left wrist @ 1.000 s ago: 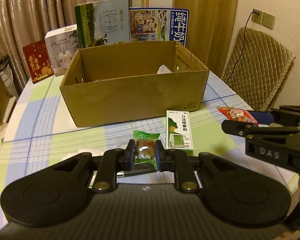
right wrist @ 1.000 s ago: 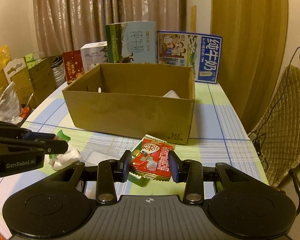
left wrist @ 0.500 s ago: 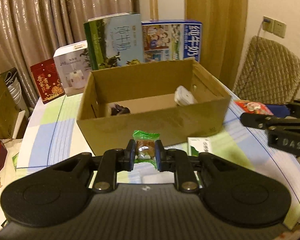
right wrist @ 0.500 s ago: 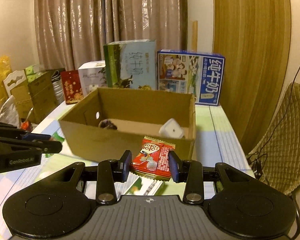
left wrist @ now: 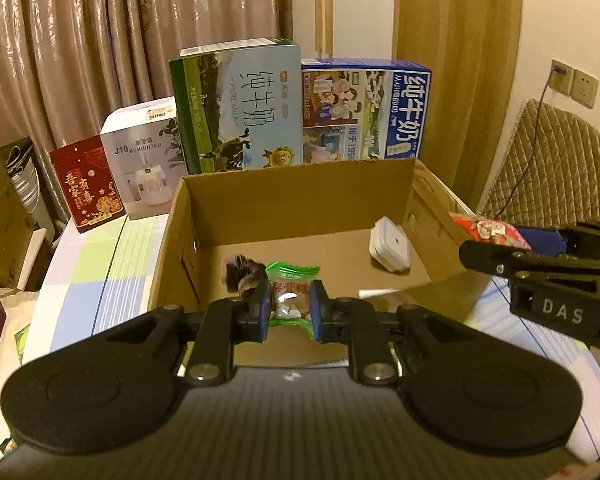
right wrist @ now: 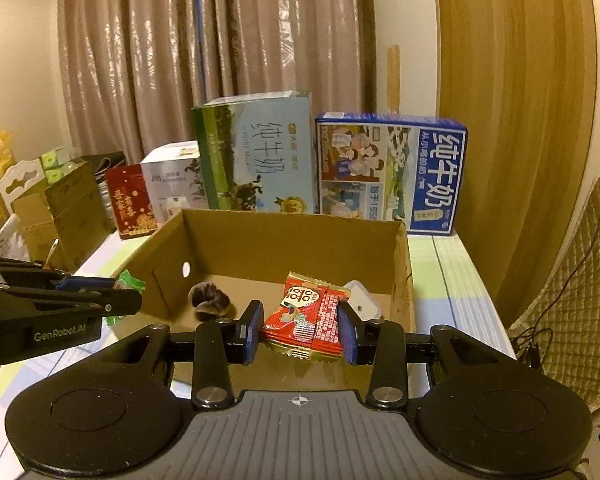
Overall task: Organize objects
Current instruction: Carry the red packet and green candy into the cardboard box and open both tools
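Brown corrugated card forms the open cardboard box [left wrist: 300, 200] that both snacks are headed for. The left gripper [left wrist: 289, 308] pinches a small green-wrapped candy [left wrist: 290, 286] between its blue pads, held above the near wall of the box; the right gripper [right wrist: 300, 330] clamps a red foil snack packet [right wrist: 308, 312] the same way, also over the near edge.

To do the drop well, I judge each gripper should carry forward until its load is clearly past the near wall and over bare floor, then spread its jaws low enough that the light wrappers do not bounce out.

Inside lie a dark brown crumpled lump [right wrist: 210, 300] on the left and a white square plastic piece [left wrist: 390, 246] by the right wall; either could catch a falling packet. The grippers are close beside each other, so they could knock together. Two tall milk cartons [left wrist: 240, 108] stand behind the box, out of the way.
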`<action>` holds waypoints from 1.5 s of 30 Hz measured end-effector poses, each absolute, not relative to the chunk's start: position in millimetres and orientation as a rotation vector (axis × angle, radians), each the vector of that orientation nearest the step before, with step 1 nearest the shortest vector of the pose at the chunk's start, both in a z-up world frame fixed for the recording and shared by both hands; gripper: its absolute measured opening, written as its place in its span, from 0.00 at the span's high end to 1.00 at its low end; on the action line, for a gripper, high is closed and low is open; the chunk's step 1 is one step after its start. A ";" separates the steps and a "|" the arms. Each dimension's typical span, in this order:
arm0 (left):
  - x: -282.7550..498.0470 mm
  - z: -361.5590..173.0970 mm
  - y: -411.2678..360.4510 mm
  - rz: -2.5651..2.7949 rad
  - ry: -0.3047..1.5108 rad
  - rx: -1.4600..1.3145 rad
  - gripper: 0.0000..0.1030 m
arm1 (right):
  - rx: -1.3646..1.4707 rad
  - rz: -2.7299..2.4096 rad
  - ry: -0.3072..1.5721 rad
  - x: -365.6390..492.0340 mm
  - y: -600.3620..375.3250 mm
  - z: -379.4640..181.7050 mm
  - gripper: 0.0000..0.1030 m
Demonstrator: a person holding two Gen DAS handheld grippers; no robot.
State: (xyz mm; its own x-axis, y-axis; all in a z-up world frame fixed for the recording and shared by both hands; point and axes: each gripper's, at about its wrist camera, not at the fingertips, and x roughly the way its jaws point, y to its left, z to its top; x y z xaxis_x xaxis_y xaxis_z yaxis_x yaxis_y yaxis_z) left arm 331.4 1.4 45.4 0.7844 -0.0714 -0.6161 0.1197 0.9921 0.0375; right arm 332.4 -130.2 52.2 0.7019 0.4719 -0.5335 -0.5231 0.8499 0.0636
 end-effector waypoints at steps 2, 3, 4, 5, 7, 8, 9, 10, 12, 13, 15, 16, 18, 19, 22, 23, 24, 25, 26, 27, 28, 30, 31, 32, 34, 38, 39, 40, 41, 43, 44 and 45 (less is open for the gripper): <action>340.6 43.8 1.0 -0.097 0.661 0.074 0.84 | -0.091 0.549 0.578 344.5 -126.7 49.8 0.65; 346.2 42.2 1.0 -0.096 0.665 0.068 0.84 | -0.087 0.547 0.583 349.1 -125.9 48.9 0.65; 350.1 40.4 0.8 -0.098 0.668 0.061 0.84 | -0.079 0.543 0.591 354.9 -124.3 47.8 0.65; 355.0 38.2 0.5 -0.100 0.673 0.056 0.84 | -0.072 0.542 0.596 358.7 -123.9 46.9 0.65; 363.8 34.6 -0.3 -0.098 0.683 0.060 0.84 | -0.064 0.540 0.608 367.3 -121.5 45.3 0.65; 367.8 32.5 -0.9 -0.096 0.687 0.064 0.84 | -0.061 0.538 0.613 370.5 -120.8 44.4 0.65; 371.0 30.6 -0.6 -0.094 0.692 0.062 0.84 | -0.058 0.536 0.618 373.3 -120.3 43.0 0.65; 374.8 28.2 0.4 -0.093 0.700 0.058 0.84 | -0.054 0.533 0.626 377.3 -119.5 41.4 0.65; 382.2 24.7 2.5 -0.090 0.709 0.059 0.84 | -0.025 0.535 0.648 385.6 -119.4 37.9 0.65; 386.1 23.4 3.6 -0.086 0.713 0.059 0.84 | -0.012 0.536 0.658 389.4 -119.6 36.2 0.65; 392.9 21.4 6.2 -0.079 0.722 0.052 0.84 | 0.003 0.532 0.668 395.0 -118.7 33.1 0.65; 396.1 20.0 7.7 -0.077 0.724 0.047 0.84 | 0.011 0.527 0.672 398.6 -118.5 31.2 0.65; 400.5 17.2 10.0 -0.070 0.727 0.035 0.84 | 0.025 0.520 0.682 404.2 -119.0 28.3 0.65; 402.6 16.1 9.9 -0.069 0.729 0.031 0.84 | 0.031 0.519 0.688 406.8 -118.7 26.7 0.65; 409.7 13.8 8.5 -0.070 0.729 0.029 0.84 | 0.032 0.511 0.689 413.4 -117.0 23.2 0.65; 412.0 13.7 7.7 -0.073 0.726 0.028 0.84 | 0.035 0.508 0.689 415.7 -116.2 21.7 0.65; 414.8 13.5 6.8 -0.079 0.721 0.027 0.84 | 0.042 0.505 0.693 418.1 -116.2 20.3 0.65; 417.5 13.4 6.1 -0.087 0.717 0.026 0.84 | 0.054 0.501 0.698 420.9 -117.1 18.6 0.65; 419.9 13.5 4.8 -0.089 0.712 0.029 0.83 | 0.065 0.497 0.703 423.4 -117.2 17.1 0.65; 422.5 13.7 4.0 -0.085 0.698 0.032 0.73 | 0.082 0.496 0.712 426.0 -118.2 15.4 0.65; 424.8 14.3 4.5 -0.080 0.687 0.029 0.65 | 0.104 0.497 0.723 428.2 -119.6 13.3 0.65; 427.0 15.7 6.0 -0.080 0.674 0.014 0.58 | 0.115 0.501 0.731 430.5 -119.7 11.5 0.65; 427.8 15.9 6.3 -0.078 0.675 0.012 0.58 | 0.113 0.503 0.729 430.6 -119.3 11.2 0.65; 427.8 16.0 7.0 -0.074 0.675 0.013 0.58 | 0.115 0.505 0.728 431.3 -119.0 10.9 0.65; 427.1 15.0 9.3 -0.064 0.679 0.012 0.58 | 0.123 0.506 0.732 432.4 -119.8 10.0 0.65; 424.7 14.1 16.2 -0.053 0.687 -0.004 0.55 | 0.141 0.512 0.731 433.5 -119.6 9.0 0.65; 424.0 14.2 17.7 -0.049 0.690 -0.006 0.54 | 0.149 0.510 0.730 434.0 -119.6 8.7 0.64; 423.0 14.3 18.9 -0.044 0.689 -0.008 0.54 | 0.162 0.508 0.723 434.8 -120.2 8.3 0.64; 421.7 14.4 19.9 -0.045 0.688 -0.009 0.53 | 0.179 0.514 0.716 436.1 -121.2 7.8 0.61; 419.7 14.4 22.0 -0.046 0.688 -0.013 0.51 | 0.220 0.518 0.716 439.9 -124.4 7.2 0.24; 418.6 14.3 22.4 -0.046 0.690 -0.009 0.50 | 0.237 0.517 0.711 440.3 -126.4 7.9 0.20; 417.5 14.1 22.7 -0.049 0.691 -0.003 0.49 | 0.245 0.515 0.704 440.1 -127.6 9.2 0.20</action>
